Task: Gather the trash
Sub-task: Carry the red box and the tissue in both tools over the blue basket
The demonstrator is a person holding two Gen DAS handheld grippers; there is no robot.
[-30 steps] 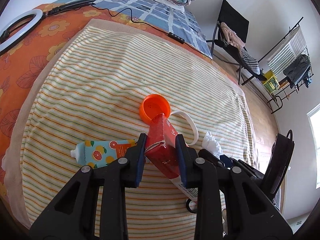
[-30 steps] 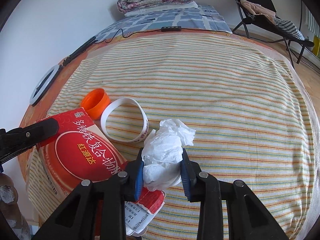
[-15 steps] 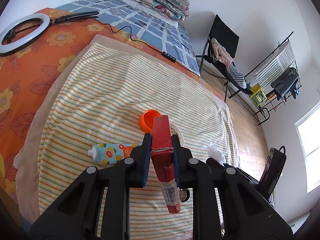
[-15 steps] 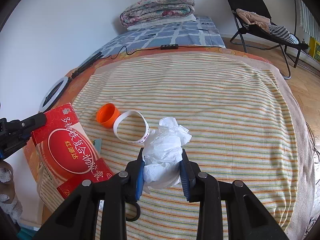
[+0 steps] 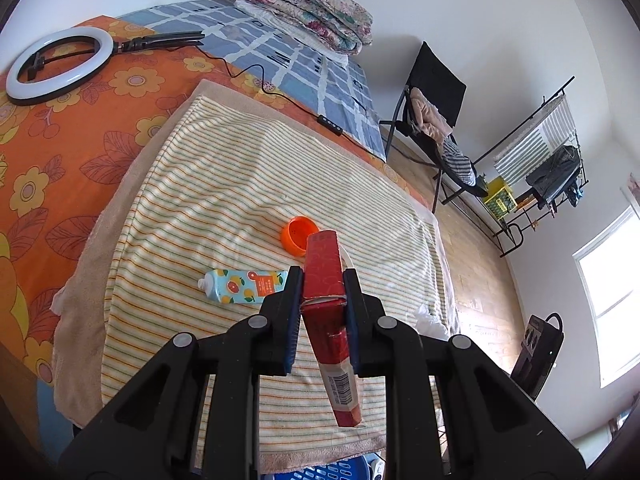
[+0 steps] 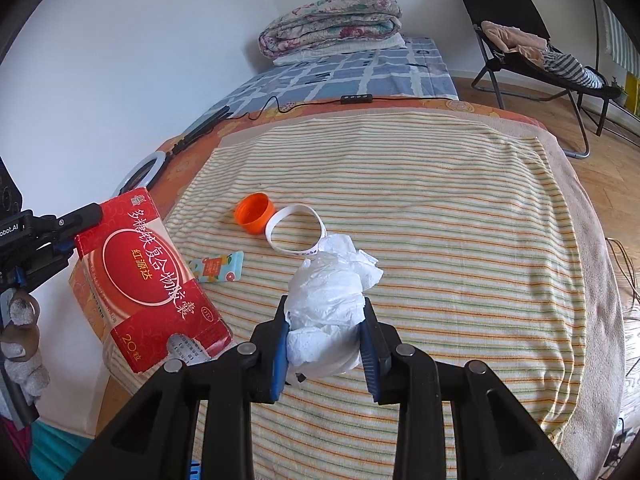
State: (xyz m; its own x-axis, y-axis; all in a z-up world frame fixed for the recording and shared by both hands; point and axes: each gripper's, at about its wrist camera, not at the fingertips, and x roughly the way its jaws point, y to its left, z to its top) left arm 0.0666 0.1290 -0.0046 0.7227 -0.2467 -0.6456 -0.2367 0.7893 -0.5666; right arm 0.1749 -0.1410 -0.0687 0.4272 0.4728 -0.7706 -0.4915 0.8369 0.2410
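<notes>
My left gripper (image 5: pixel 322 280) is shut on a red medicine box (image 5: pixel 326 280) and holds it in the air above the near edge of the striped towel (image 5: pixel 224 184). The box also shows in the right wrist view (image 6: pixel 148 280) at the left. My right gripper (image 6: pixel 324 320) is shut on a crumpled white tissue (image 6: pixel 332 300), lifted above the towel (image 6: pixel 440 240). On the towel lie an orange cap (image 5: pixel 298 235) (image 6: pixel 254 212), a white wristband (image 6: pixel 296 228) and a fruit-print tube (image 5: pixel 240 286) (image 6: pixel 218 266).
A blue basket rim (image 5: pixel 320 472) shows below the towel's near edge. A ring light (image 5: pixel 56 62) with its cable lies on the orange sheet. A folded quilt (image 6: pixel 332 20) sits at the bed's far end. A black chair (image 6: pixel 532 40) and drying rack (image 5: pixel 540 152) stand on the wooden floor.
Both grippers have risen and pulled back from the towel with the red box and the tissue. The bed looks smaller and the basket rim has come into view.
</notes>
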